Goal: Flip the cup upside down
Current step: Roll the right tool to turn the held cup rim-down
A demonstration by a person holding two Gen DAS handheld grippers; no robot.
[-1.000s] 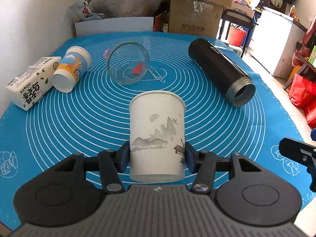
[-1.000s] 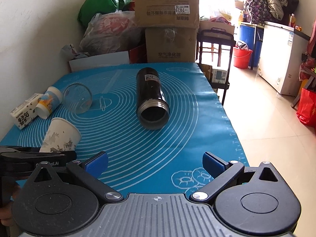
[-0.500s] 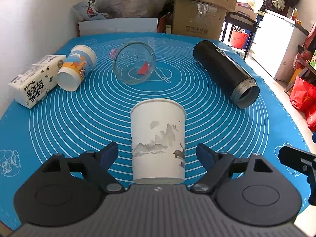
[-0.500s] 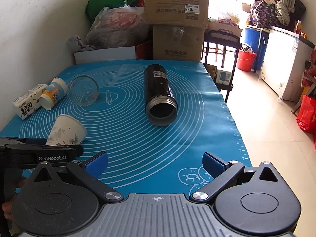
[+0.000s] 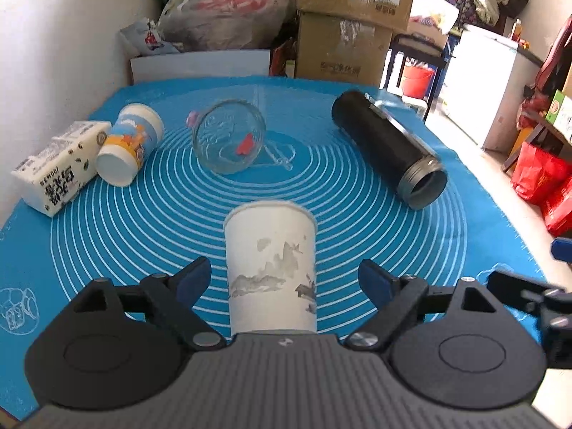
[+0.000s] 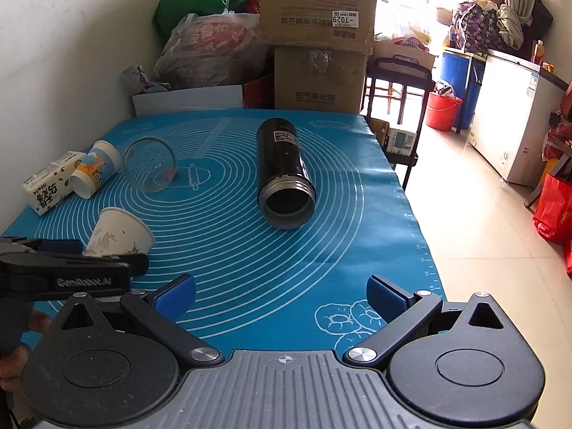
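Observation:
A white paper cup (image 5: 271,268) with a grey ink landscape print stands on the blue mat (image 5: 178,211), wide rim up. My left gripper (image 5: 286,280) is open, with a blue pad on each side of the cup and a gap to each. The cup also shows in the right wrist view (image 6: 119,232), behind the left gripper's black body. My right gripper (image 6: 280,295) is open and empty above the mat's near right part.
On the mat lie a black flask (image 5: 388,148), a clear glass (image 5: 228,141), a printed paper cup (image 5: 128,144) and a milk carton (image 5: 59,168). Boxes and bags stand behind the table. The white wall is at left, the table edge and floor at right.
My left gripper let go of the white cup: its jaws went from shut on it to wide open and drew back a little. The cup stays standing on the mat.

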